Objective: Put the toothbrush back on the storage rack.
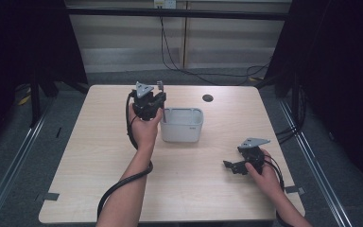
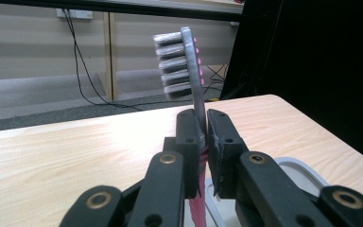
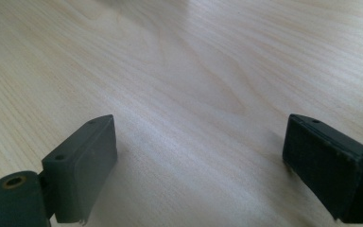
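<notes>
My left gripper (image 2: 203, 124) is shut on a toothbrush (image 2: 185, 66) with grey bristles and a pink-and-grey handle, held upright with the head above the jaws. In the high view this left gripper (image 1: 157, 97) is raised just left of a white rectangular bin (image 1: 182, 135), and the brush head (image 1: 160, 85) sticks up past it. The bin's rim (image 2: 298, 166) shows below and to the right of the jaws. My right gripper (image 1: 228, 165) rests low over the table near the right front, jaws pointing left. Its two pads (image 3: 90, 158) stand wide apart over bare wood with nothing between them.
The light wooden table (image 1: 99, 156) has a round dark cable hole (image 1: 208, 98) behind the bin. Black cables (image 1: 179, 56) run across the floor beyond the far edge. Dark curtains flank both sides.
</notes>
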